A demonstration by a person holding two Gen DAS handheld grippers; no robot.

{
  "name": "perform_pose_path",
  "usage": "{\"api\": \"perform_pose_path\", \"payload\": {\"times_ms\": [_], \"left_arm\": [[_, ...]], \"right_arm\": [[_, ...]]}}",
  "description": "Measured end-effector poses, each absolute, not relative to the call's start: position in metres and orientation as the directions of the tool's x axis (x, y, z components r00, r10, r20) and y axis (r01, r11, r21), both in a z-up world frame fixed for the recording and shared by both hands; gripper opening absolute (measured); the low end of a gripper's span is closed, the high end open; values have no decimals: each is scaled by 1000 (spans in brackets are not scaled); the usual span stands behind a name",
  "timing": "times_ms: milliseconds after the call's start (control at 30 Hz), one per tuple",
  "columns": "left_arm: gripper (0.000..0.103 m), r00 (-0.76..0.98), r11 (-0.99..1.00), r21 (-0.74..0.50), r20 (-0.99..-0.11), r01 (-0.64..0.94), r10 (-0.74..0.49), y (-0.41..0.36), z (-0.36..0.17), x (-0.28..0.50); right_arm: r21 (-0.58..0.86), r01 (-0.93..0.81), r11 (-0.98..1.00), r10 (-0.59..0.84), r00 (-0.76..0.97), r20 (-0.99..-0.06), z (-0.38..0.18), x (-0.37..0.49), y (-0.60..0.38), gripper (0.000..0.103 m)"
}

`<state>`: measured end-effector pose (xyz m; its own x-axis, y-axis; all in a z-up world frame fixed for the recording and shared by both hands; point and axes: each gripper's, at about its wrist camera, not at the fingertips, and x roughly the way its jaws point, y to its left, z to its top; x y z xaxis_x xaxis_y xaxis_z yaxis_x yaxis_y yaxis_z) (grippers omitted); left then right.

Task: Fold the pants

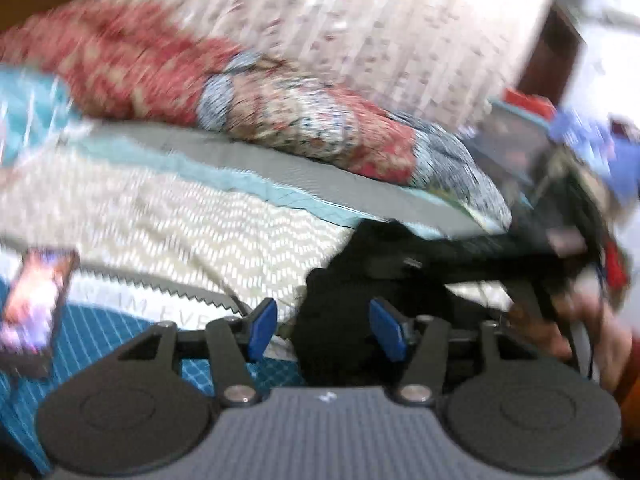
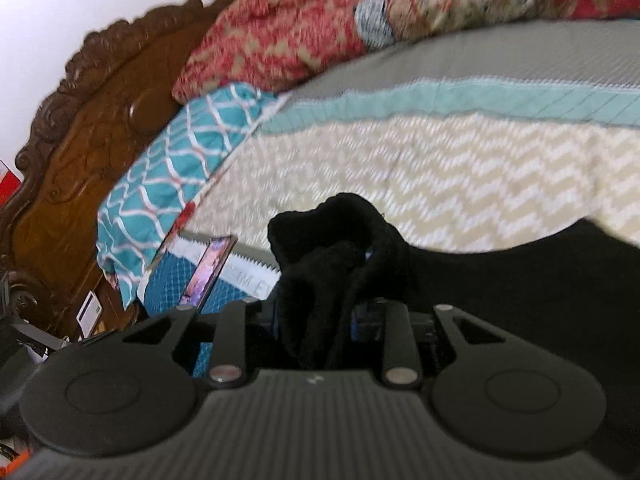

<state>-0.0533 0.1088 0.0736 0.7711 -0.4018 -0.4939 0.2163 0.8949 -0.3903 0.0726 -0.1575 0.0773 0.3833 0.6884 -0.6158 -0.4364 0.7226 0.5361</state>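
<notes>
The black pants (image 2: pixel 520 280) lie on the chevron bedspread (image 2: pixel 440 180), with one end bunched up at my right gripper (image 2: pixel 318 318). That gripper is shut on the bunch, and the cloth hides most of its blue pads. In the left wrist view a fold of the pants (image 1: pixel 340 280) hangs between the blue pads of my left gripper (image 1: pixel 325 332). These jaws stand apart, with a gap showing beside the left pad (image 1: pixel 262 330). The pants stretch right toward the other, blurred gripper and a person's hand (image 1: pixel 580 320).
A phone (image 2: pixel 208 272) leans upright at the left on a teal quilted cover (image 1: pixel 120 332). Red patterned pillows (image 2: pixel 280 40) and a teal lattice pillow (image 2: pixel 180 152) line the far side by the carved wooden headboard (image 2: pixel 80 120). Clutter (image 1: pixel 520 140) sits past the bed's right end.
</notes>
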Motion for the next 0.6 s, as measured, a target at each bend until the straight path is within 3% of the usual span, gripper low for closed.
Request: {"api": "perform_pose_path", "payload": {"times_ms": [233, 300, 367, 400, 467, 600], "left_arm": [[52, 707, 873, -430, -542, 230, -454, 75, 60, -21], [52, 671, 869, -427, -570, 251, -473, 52, 51, -15], [52, 635, 871, -408, -603, 274, -482, 31, 43, -5], [52, 620, 869, -401, -613, 291, -490, 21, 40, -2], [52, 597, 870, -373, -633, 324, -494, 2, 36, 1], [52, 577, 876, -299, -663, 379, -476, -28, 30, -3]], "right_arm": [[502, -342, 794, 607, 466, -643, 72, 66, -228, 33], [447, -307, 840, 542, 495, -679, 66, 64, -243, 42], [332, -239, 912, 410, 546, -731, 61, 61, -253, 67], [271, -186, 944, 328, 575, -750, 60, 59, -258, 72], [244, -96, 965, 248, 630, -736, 63, 54, -274, 75], [354, -74, 932, 302, 699, -649, 77, 40, -290, 74]]}}
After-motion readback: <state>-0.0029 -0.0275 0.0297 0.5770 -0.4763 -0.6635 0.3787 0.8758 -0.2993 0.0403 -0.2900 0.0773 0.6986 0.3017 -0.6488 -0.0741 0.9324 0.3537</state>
